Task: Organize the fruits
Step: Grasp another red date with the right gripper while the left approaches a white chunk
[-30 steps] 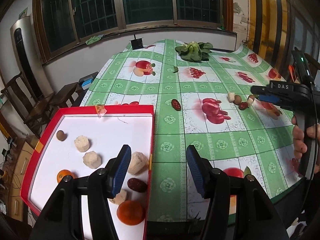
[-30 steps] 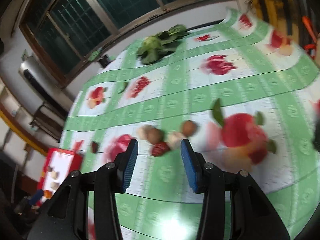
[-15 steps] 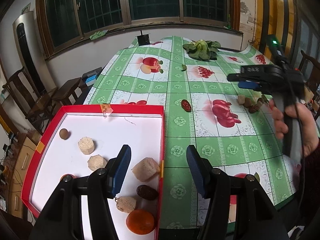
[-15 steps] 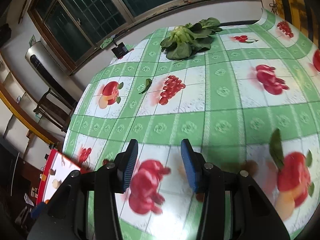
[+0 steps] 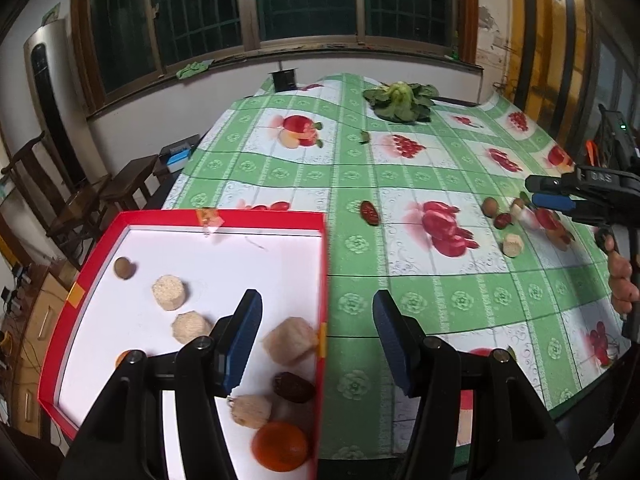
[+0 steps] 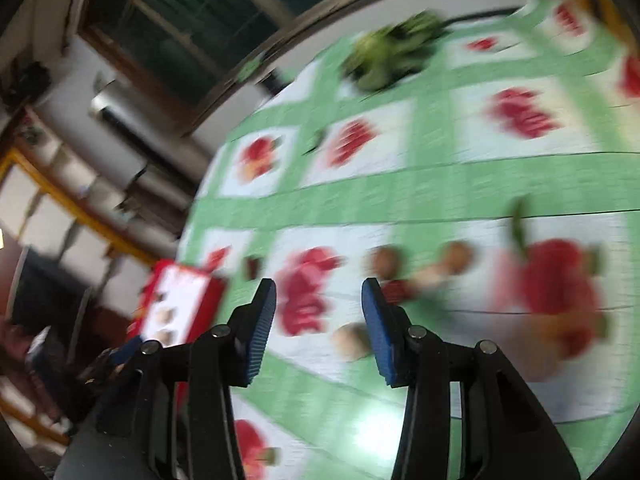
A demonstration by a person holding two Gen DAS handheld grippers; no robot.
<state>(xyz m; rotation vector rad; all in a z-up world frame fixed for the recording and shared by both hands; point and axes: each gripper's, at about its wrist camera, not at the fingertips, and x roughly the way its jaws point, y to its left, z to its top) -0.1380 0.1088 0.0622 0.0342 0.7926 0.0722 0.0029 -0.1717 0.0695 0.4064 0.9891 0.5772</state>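
A red-rimmed white tray (image 5: 256, 217) at the table's near left holds tan fruit chunks (image 5: 169, 292), a dark date (image 5: 294, 386), a small brown fruit (image 5: 124, 268) and an orange (image 5: 280, 446). My left gripper (image 5: 316, 336) hovers open and empty over the tray's right rim. On the green cloth lie a lone date (image 5: 369, 212) and a cluster: a brown round fruit (image 5: 489, 206), a red date (image 5: 503, 221) and a tan chunk (image 5: 513, 245). My right gripper (image 6: 318, 330) is open and empty above that cluster, with the chunk (image 6: 351, 342) near its right finger.
A leafy green vegetable (image 5: 401, 96) lies at the table's far end. A small black box (image 5: 283, 79) stands at the far edge. Wooden chairs (image 5: 84, 192) stand left of the table. A hand (image 5: 622, 276) holds the right gripper's handle at the right edge.
The right gripper swung away toward the far side of the table, then came back over the fruit cluster. The tan chunk now lies apart from the cluster. The left gripper stayed over the tray.
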